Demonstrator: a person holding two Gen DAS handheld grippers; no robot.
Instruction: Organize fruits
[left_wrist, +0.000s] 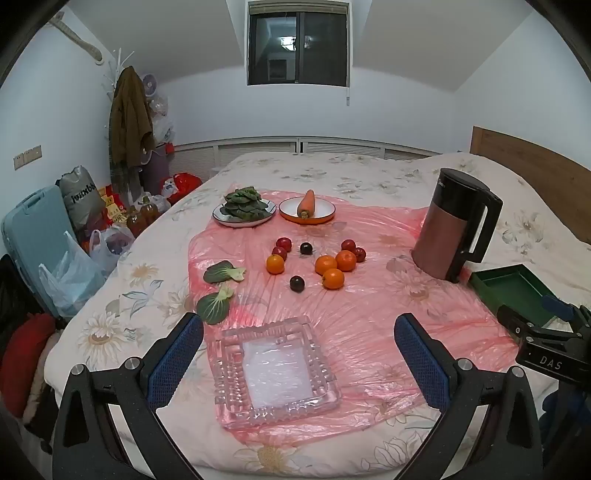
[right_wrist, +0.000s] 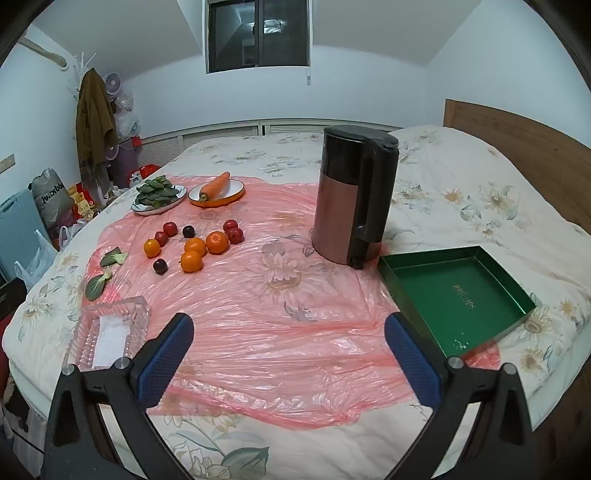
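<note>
Fruits sit loose mid-bed on the pink plastic sheet (right_wrist: 280, 332): four oranges (left_wrist: 325, 264), small red fruits (left_wrist: 283, 243), two dark plums (left_wrist: 296, 284). None is in a container yet, so by my read the sort hasn't started and we're at the approach step.

Largest to smallest:
- Bed (right_wrist: 461, 192): carries everything; the soft quilt and slick sheet mean round fruit may roll when nudged.
- Kettle (right_wrist: 351, 195): upright on the right side of the sheet, just beside the green tray's far corner.
- Green tray (right_wrist: 456, 295): empty, on the right near the bed edge. A likely drop target.
- Glass dish (left_wrist: 275, 365): clear, empty, at the near left edge of the sheet, directly ahead of the left tool.
- Greens plate (left_wrist: 244, 210) and carrot plate (left_wrist: 307, 210): far side, beyond the fruit. Not fruit, leave them.
- Two loose bok choy leaves (left_wrist: 223, 272): left of the fruit, near the sheet edge.

Left tool (left_wrist: 298, 350): released, jaws wide, holding nothing, hovering over the glass dish. Right tool (right_wrist: 289, 354): released, jaws wide, empty, above bare sheet between dish and tray.

Next move, my call: take the nearest orange, the front one of the cluster of three, with the jaws straddling it. Its neighbours sit touching or nearly so, so come in from the open near side. Which container gets which fruit isn't given.
</note>
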